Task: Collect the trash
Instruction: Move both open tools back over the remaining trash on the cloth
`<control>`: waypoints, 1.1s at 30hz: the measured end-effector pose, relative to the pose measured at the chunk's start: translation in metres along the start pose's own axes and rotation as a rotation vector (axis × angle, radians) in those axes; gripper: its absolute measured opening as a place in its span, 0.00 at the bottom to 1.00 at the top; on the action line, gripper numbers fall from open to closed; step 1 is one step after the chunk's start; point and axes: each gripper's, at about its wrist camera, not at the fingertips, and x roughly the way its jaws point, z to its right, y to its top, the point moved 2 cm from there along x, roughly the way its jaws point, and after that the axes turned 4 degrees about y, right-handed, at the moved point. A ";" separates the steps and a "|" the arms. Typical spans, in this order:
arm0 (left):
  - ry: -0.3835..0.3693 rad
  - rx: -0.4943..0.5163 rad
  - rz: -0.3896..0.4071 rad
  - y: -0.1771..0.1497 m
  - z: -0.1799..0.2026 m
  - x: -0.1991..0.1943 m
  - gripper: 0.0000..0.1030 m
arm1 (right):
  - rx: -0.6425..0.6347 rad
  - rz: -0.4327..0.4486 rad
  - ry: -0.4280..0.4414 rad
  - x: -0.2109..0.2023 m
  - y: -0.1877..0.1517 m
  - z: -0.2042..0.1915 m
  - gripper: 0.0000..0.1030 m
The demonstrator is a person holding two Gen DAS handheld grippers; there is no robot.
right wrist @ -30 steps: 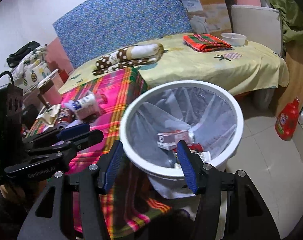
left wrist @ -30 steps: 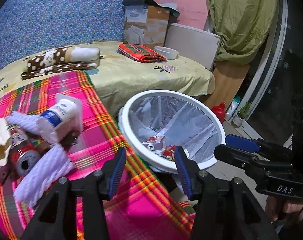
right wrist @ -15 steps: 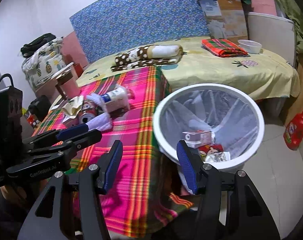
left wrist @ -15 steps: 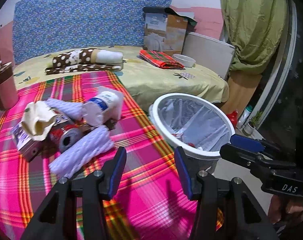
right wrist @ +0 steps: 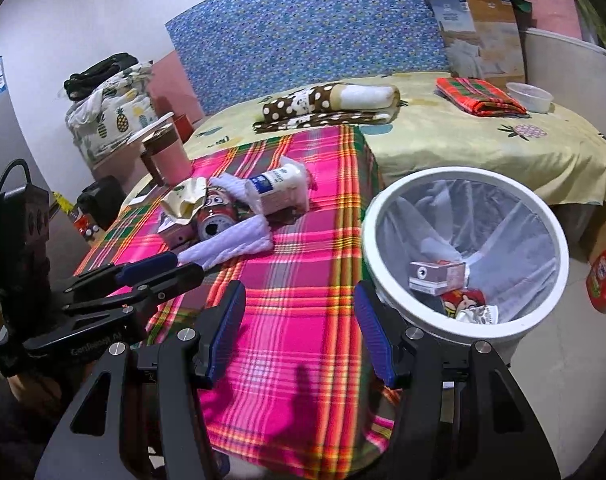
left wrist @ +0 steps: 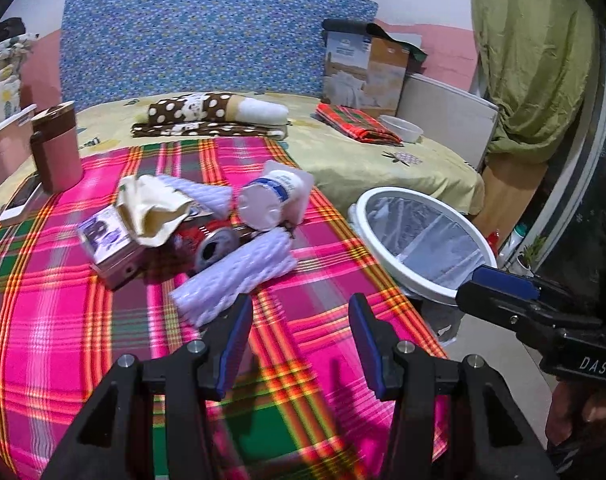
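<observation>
Now both views have swung from the bin (right wrist: 465, 322) to the trash pile (left wrist: 207, 228), left gripper (left wrist: 299, 340) and right gripper (right wrist: 299, 322) gaping empty, probably for another pick.

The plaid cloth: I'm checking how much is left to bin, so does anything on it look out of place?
Yes. A heap of litter lies on the plaid cloth: a tipped red can, a white bottle on its side, foam sleeves, a small carton.

Counted on the plaid cloth (left wrist: 83, 340): two foam sleeves (left wrist: 235, 276), one can (left wrist: 213, 246), one bottle (left wrist: 273, 198), one carton (left wrist: 111, 248), one wrapper (left wrist: 151, 208).
</observation>
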 end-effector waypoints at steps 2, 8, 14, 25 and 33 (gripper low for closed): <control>0.010 -0.010 0.000 -0.001 -0.006 -0.002 0.50 | 0.002 -0.005 0.004 0.001 -0.002 -0.003 0.56; 0.040 -0.037 -0.001 -0.006 -0.023 -0.006 0.50 | -0.002 -0.020 0.028 0.005 -0.003 -0.012 0.56; 0.068 -0.061 -0.003 -0.008 -0.036 -0.007 0.50 | -0.011 -0.037 0.043 0.010 -0.004 -0.019 0.56; 0.088 -0.052 -0.014 -0.004 -0.048 0.004 0.50 | -0.023 -0.051 0.054 0.019 0.001 -0.026 0.56; 0.062 -0.009 -0.019 0.008 -0.052 0.023 0.50 | -0.021 -0.050 0.048 0.025 0.006 -0.025 0.56</control>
